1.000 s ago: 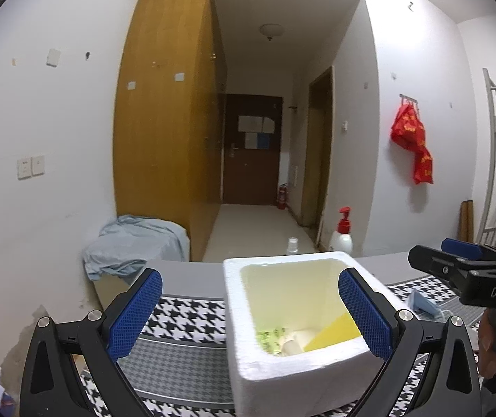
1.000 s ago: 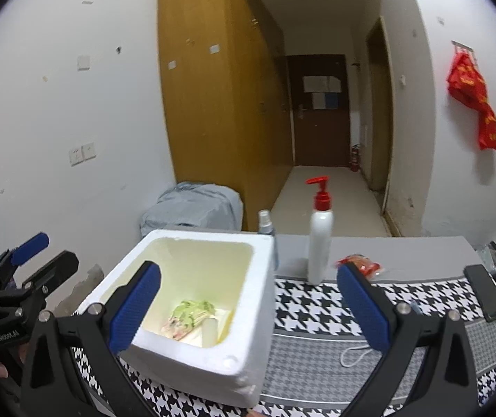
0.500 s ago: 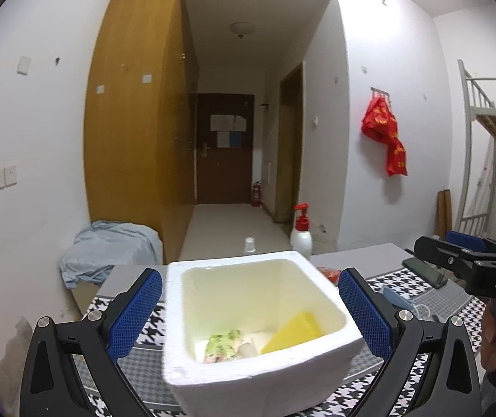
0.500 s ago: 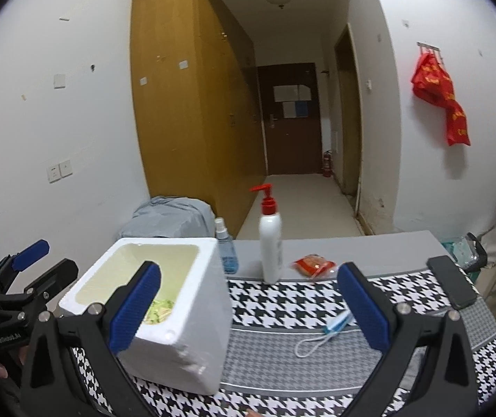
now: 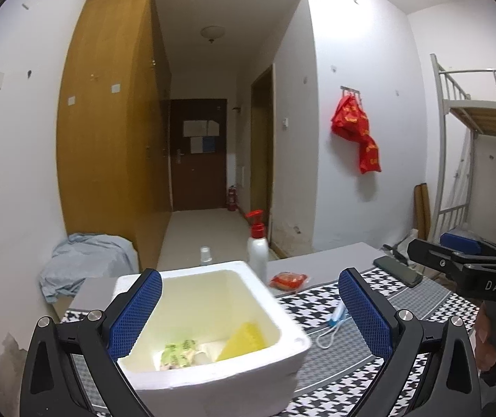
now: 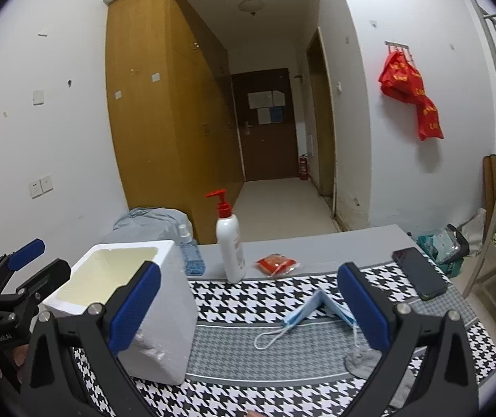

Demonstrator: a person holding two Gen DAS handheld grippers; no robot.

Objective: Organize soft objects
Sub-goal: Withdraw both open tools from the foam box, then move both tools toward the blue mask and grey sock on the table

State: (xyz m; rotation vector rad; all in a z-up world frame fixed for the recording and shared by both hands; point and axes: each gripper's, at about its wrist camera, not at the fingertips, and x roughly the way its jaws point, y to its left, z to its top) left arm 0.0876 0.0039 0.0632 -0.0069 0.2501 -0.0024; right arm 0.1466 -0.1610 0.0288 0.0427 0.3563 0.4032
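A houndstooth cloth (image 6: 269, 299) is covering most of the grey table (image 6: 335, 243), filling the lower half of both views; behind it a hallway is running to a dark door (image 6: 265, 125) at centre, w/ a wooden wardrobe (image 6: 164, 111) upper left, a red bag (image 6: 411, 90) hanging upper right & a bunk bed frame (image 5: 470, 104) at far right. Left gripper (image 5: 251, 312) is standing spread wide, holding nothing, its pads flanking the white foam box (image 5: 213, 375) at lower centre; inside are lying a yellow sponge (image 5: 244, 337) & a green packet (image 5: 178, 347), partly hidden by the box's near wall. Right gripper (image 6: 248, 309) is also spread, empty, over a blue face mask (image 6: 317, 309) lying centre-right on the cloth, one end hidden behind the right pad. A grey cloth scrap (image 6: 362, 358) is sitting lower right, hard to make out. Pump bottle (image 6: 229, 243), spray bottle (image 6: 189, 250), red packet (image 6: 275, 264) & phone (image 6: 418, 271) are sitting mid-frame.
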